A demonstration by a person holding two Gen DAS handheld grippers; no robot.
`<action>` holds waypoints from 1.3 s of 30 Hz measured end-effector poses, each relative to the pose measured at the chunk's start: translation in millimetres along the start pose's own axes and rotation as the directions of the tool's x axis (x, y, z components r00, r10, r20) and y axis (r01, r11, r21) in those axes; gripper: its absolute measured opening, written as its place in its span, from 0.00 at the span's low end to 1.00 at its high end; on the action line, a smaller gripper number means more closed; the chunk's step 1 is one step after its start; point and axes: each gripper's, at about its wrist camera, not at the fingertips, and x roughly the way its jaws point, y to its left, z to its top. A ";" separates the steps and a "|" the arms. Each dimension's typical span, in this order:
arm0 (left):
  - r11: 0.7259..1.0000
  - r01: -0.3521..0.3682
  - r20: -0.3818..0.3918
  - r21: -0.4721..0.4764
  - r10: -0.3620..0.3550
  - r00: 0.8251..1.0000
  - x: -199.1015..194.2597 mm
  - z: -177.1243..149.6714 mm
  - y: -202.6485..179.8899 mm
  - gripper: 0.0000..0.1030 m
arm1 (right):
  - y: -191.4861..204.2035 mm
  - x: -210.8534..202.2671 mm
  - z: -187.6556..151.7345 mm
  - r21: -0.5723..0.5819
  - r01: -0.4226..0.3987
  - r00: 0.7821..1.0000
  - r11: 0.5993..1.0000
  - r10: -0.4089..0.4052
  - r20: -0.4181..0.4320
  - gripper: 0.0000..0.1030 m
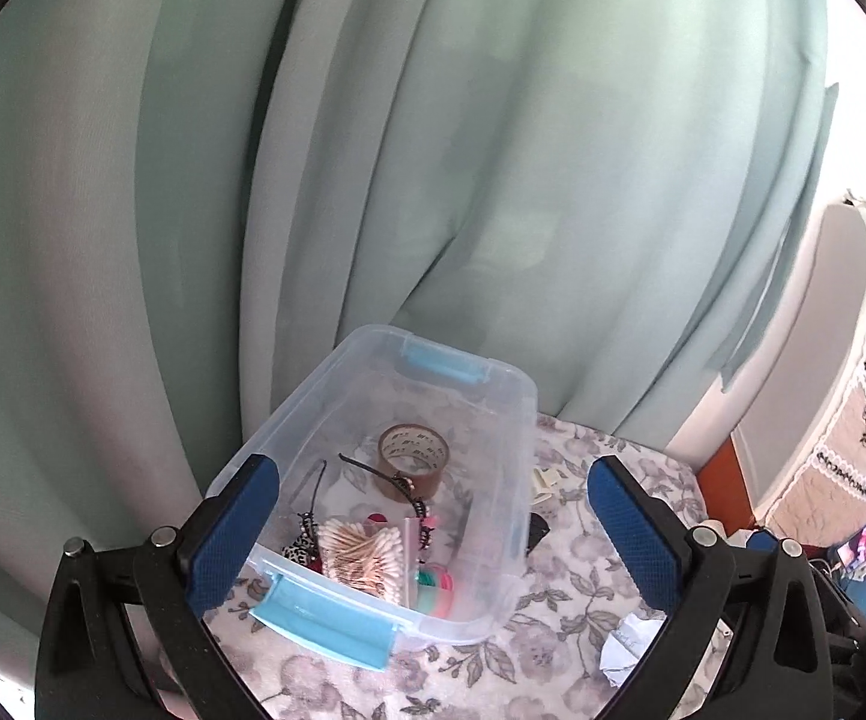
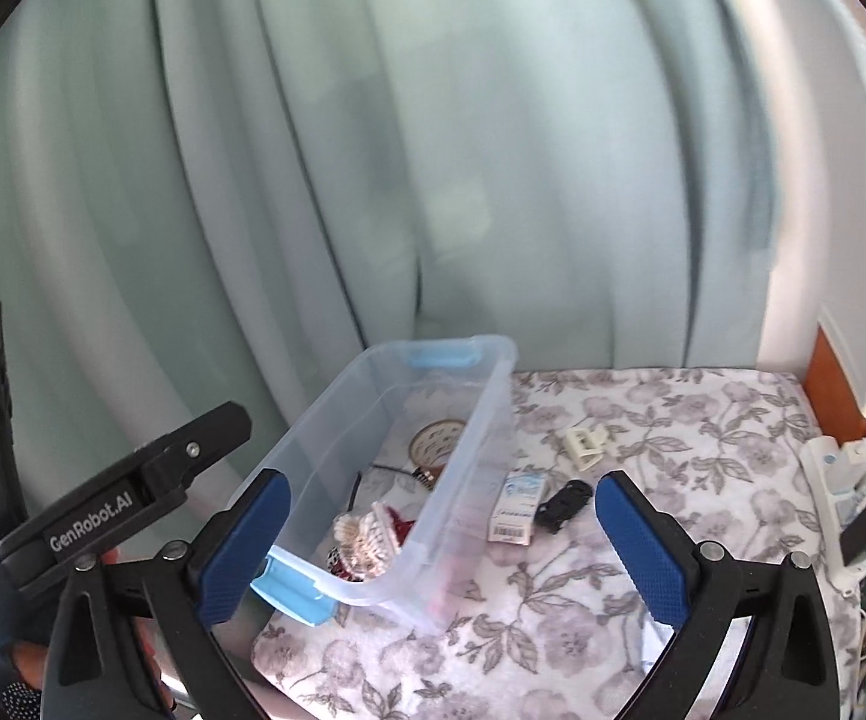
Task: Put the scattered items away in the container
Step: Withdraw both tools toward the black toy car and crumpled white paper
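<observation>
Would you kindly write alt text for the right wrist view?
The open right gripper faces a clear plastic bin holding tape and cotton swabs on a floral cloth. A small box, black clip and cream clip lie outside.

My clear plastic container (image 1: 496, 420) with blue latches stands open on the floral cloth, holding a tape roll (image 1: 413, 459) and cotton swabs (image 1: 363, 555). At its three o'clock lie a small box (image 2: 517, 507), a black clip (image 2: 565, 504) and a cream clip (image 2: 586, 441).

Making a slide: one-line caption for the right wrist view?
Open right gripper faces clear bin; small box, black clip remain outside on floral cloth.
</observation>
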 end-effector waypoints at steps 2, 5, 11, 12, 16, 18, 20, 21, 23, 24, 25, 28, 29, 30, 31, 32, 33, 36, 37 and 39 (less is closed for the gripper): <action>1.000 0.007 0.009 0.020 -0.007 1.000 -5.8 -2.4 -11.4 1.00 | -8.7 -9.4 -1.3 0.018 0.007 1.000 1.000 -0.007 0.022 1.00; 0.998 0.008 0.022 0.063 -0.009 1.000 -12.7 -5.0 -31.7 1.00 | -21.8 -23.3 -4.2 0.050 0.014 0.998 0.999 -0.017 0.053 1.00; 0.992 0.024 0.012 0.126 -0.026 1.000 -21.4 -14.6 -71.3 1.00 | -50.9 -51.8 -11.5 0.110 0.029 0.994 0.994 -0.041 0.105 1.00; 0.991 0.024 0.010 0.135 -0.026 1.000 -21.8 -16.6 -77.0 1.00 | -55.3 -55.2 -11.9 0.118 0.031 0.993 0.992 -0.044 0.111 1.00; 0.985 0.045 -0.018 0.168 -0.042 0.999 -19.2 -21.9 -94.9 1.00 | -76.8 -68.0 -14.6 0.159 0.041 0.991 0.986 -0.060 0.118 1.00; 0.984 0.069 -0.037 0.166 -0.064 0.997 -16.6 -25.0 -100.5 1.00 | -87.1 -71.8 -16.3 0.179 0.055 0.990 0.982 -0.077 0.118 1.00; 0.982 0.098 -0.065 0.162 -0.089 0.994 -10.0 -28.4 -105.5 1.00 | -97.6 -75.5 -18.4 0.198 0.074 0.988 0.977 -0.099 0.118 1.00; 0.980 0.119 -0.090 0.159 -0.105 0.990 -5.2 -30.9 -108.1 1.00 | -102.6 -77.2 -19.6 0.206 0.080 0.987 0.975 -0.106 0.117 1.00; 0.979 0.143 -0.125 0.147 -0.125 0.984 2.1 -37.4 -113.4 1.00 | -113.2 -79.9 -24.8 0.221 0.084 0.987 0.972 -0.112 0.116 1.00; 0.979 0.149 -0.135 0.140 -0.130 0.982 5.1 -40.4 -115.4 1.00 | -117.0 -81.5 -27.6 0.225 0.083 0.987 0.971 -0.112 0.118 1.00; 0.978 0.162 -0.152 0.134 -0.141 0.978 9.4 -44.2 -117.6 1.00 | -121.1 -81.8 -30.4 0.226 0.083 0.987 0.970 -0.112 0.117 1.00; 0.975 0.184 -0.189 0.126 -0.158 0.969 21.3 -54.4 -122.3 1.00 | -133.0 -76.8 -38.9 0.234 0.090 0.990 0.968 -0.112 0.086 1.00; 0.972 0.199 -0.204 0.124 -0.171 0.964 24.6 -56.8 -123.2 1.00 | -137.3 -74.9 -42.7 0.241 0.092 0.991 0.966 -0.111 0.068 1.00; 0.970 0.212 -0.222 0.122 -0.181 0.958 29.7 -60.4 -124.2 1.00 | -141.6 -72.4 -46.8 0.248 0.092 0.993 0.965 -0.107 0.050 1.00; 0.968 0.221 -0.240 0.121 -0.187 0.952 34.9 -63.5 -125.3 1.00 | -146.6 -67.9 -51.5 0.254 0.088 0.995 0.963 -0.098 0.025 1.00; 0.966 0.229 -0.259 0.119 -0.193 0.946 40.3 -66.6 -125.7 1.00 | -150.3 -64.1 -56.4 0.259 0.085 0.996 0.962 -0.089 0.002 1.00; 0.965 0.236 -0.280 0.114 -0.196 0.940 46.2 -70.0 -126.2 1.00 | -154.0 -59.4 -60.7 0.264 0.084 0.996 0.961 -0.081 -0.022 1.00; 0.963 0.239 -0.319 0.127 -0.188 0.929 61.2 -81.9 -128.2 1.00 | -163.4 -46.4 -73.1 0.278 0.103 0.993 0.955 -0.083 -0.084 1.00; 0.962 0.235 -0.334 0.136 -0.179 0.925 66.3 -86.5 -128.6 1.00 | -166.5 -41.5 -77.1 0.284 0.106 0.992 0.953 -0.079 -0.103 1.00; 0.962 0.233 -0.367 0.142 -0.167 0.915 77.3 -95.0 -128.4 1.00 | -172.6 -30.4 -85.1 0.299 0.109 0.987 0.948 -0.067 -0.147 1.00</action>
